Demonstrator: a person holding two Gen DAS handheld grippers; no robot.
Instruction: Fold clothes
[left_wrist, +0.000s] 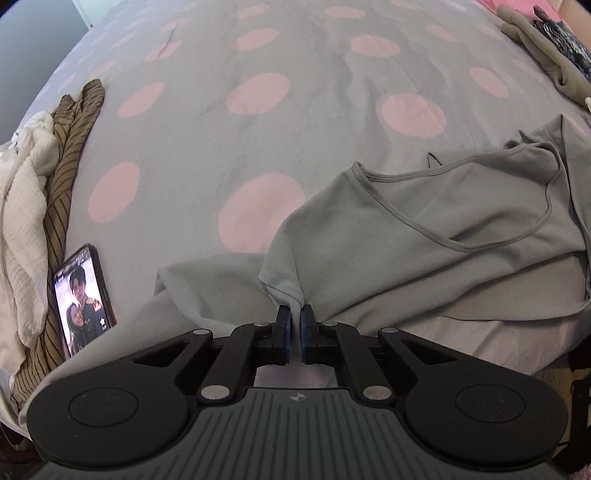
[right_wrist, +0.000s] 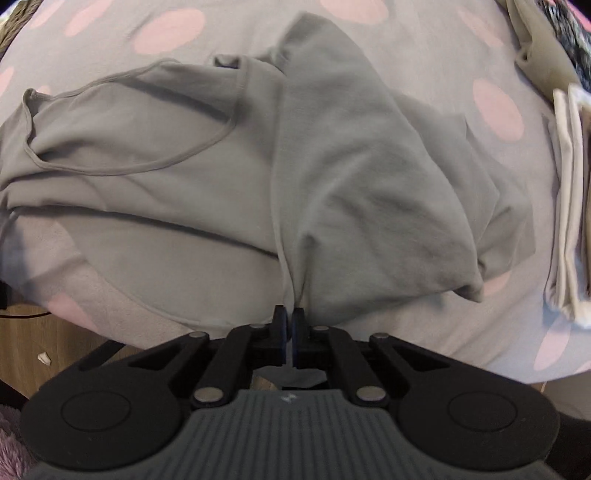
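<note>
A grey top (left_wrist: 424, 236) with a wide neckline lies rumpled on a bed cover with pink dots (left_wrist: 258, 92). My left gripper (left_wrist: 294, 314) is shut on a pinch of the top's fabric near its left side. In the right wrist view the same grey top (right_wrist: 332, 166) fills the middle, with one side folded over. My right gripper (right_wrist: 289, 316) is shut on a fold of it at the near edge of the bed.
A phone (left_wrist: 83, 295) with a lit screen lies at the left, beside a white and a brown striped garment (left_wrist: 62, 177). Folded beige clothes (left_wrist: 546, 55) sit at the far right, and a folded white stack (right_wrist: 569, 206) lies right of the top. Wooden floor (right_wrist: 33, 343) shows below the bed edge.
</note>
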